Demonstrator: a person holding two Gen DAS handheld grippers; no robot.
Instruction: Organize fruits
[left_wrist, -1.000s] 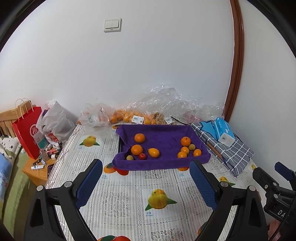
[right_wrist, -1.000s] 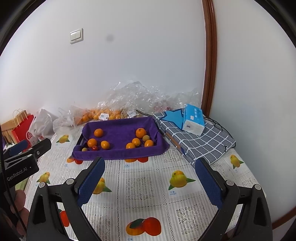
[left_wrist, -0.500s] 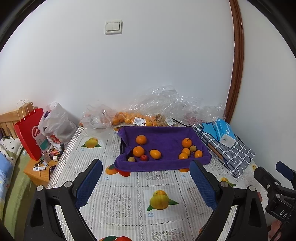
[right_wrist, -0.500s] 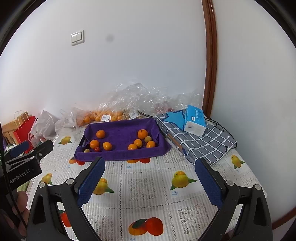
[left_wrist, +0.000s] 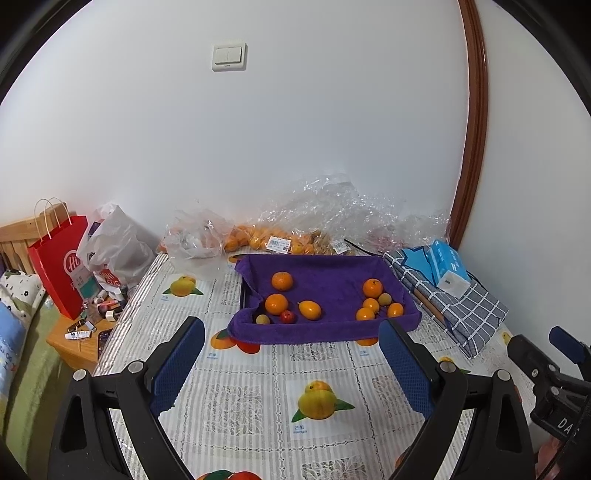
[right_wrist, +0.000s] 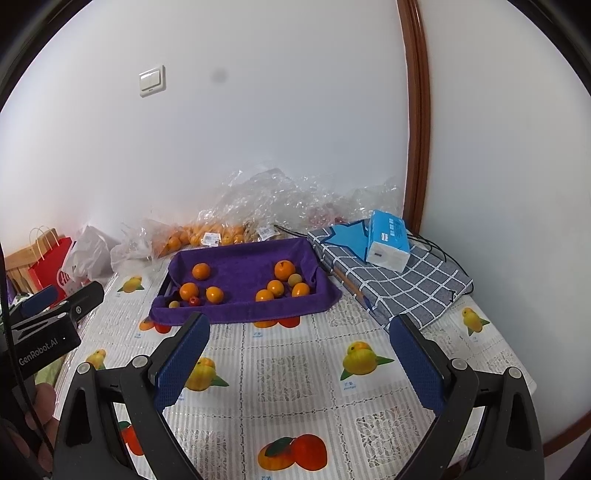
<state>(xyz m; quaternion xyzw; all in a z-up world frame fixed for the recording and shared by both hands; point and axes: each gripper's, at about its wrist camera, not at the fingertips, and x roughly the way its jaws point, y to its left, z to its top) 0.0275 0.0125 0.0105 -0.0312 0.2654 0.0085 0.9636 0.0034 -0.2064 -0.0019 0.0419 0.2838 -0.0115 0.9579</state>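
Both grippers have drifted slightly back from the purple tray (left_wrist: 325, 266)

I hold the left gripper (left_wrist: 291, 363) and right gripper (right_wrist: 299, 363) spread wide, empty; fruit sits far ahead.

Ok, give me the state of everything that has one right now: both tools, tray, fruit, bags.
left tool: open, empty, above the table
right tool: open, empty, above the table
purple tray: towel-lined, holds two clusters of fruit
small red fruit: in tray's left cluster
clear fruit bags: crumpled against the wall
tissue pack: lying on the checked cloth
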